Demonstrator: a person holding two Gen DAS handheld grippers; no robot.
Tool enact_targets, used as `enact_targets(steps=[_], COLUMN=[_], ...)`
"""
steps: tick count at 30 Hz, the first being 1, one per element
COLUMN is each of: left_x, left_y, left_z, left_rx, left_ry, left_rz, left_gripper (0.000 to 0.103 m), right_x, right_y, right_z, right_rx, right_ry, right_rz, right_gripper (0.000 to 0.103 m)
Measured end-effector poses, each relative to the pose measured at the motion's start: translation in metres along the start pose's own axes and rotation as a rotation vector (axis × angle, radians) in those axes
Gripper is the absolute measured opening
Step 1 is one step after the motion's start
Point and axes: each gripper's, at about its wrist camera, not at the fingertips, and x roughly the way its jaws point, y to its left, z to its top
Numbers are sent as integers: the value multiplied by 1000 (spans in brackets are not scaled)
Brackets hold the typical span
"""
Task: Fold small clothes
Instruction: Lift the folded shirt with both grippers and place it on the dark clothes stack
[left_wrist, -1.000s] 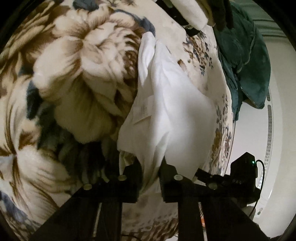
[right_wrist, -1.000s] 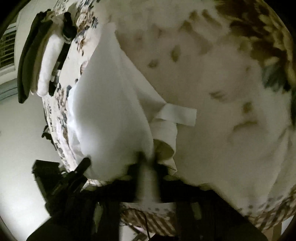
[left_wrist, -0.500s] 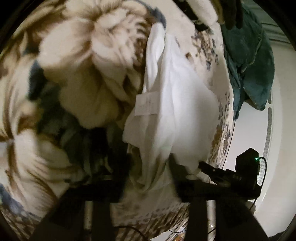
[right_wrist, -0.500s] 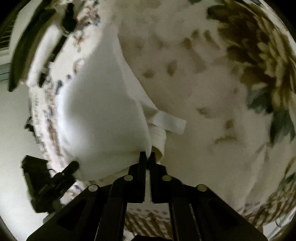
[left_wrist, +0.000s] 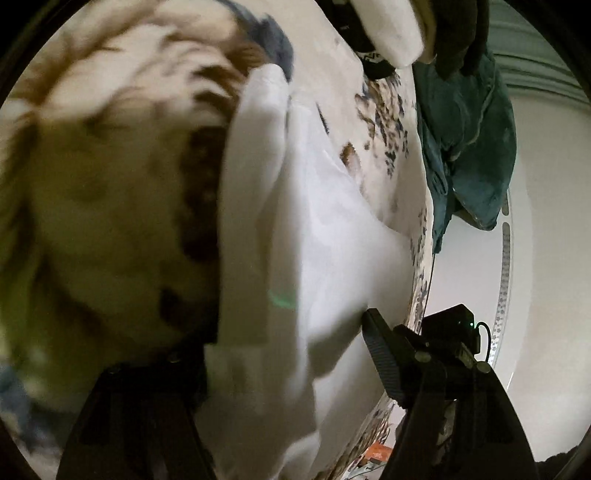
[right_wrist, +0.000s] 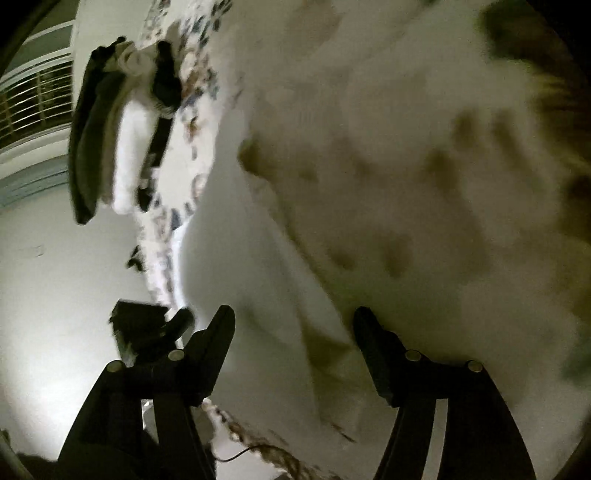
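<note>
A small white garment (left_wrist: 314, 236) lies on a floral blanket (left_wrist: 110, 206) near the bed's edge. In the left wrist view my left gripper (left_wrist: 284, 343) is open, its jaws wide apart on either side of the garment's near end; the left finger is partly hidden by the cloth. In the right wrist view the garment (right_wrist: 251, 280) lies blurred just ahead of my right gripper (right_wrist: 293, 328), which is open and holds nothing. The other gripper (right_wrist: 147, 325) shows at the left.
A stack of folded clothes (right_wrist: 110, 140) sits at the far end of the bed, also in the left wrist view (left_wrist: 391, 33). A dark teal cloth (left_wrist: 469, 147) hangs over the bed's edge. The blanket's edge (left_wrist: 421, 258) drops off to a pale floor.
Both grippers have opened and let go of the white garment, which now lies on the blanket. Both views are blurred by motion.
</note>
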Motion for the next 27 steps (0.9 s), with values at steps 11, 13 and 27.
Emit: enact_targets(steps=[11,13,27], left_x=[-22,-31,-150], left_y=[-19,-27,-151], left_z=[-9,-10,48], left_rx=[76,71,163], left_ry=[-39,-51,-188], left_rz=[15,1,-31], left_gripper=[16,16,16], right_x=[30,24,-69], right_y=[32,42,214], right_z=[-3,-7,12], right_rx=[-45,-56,-236], right_ry=[34,15,-94], right_rz=[1,-11,13], right_gripper=[16,15,15])
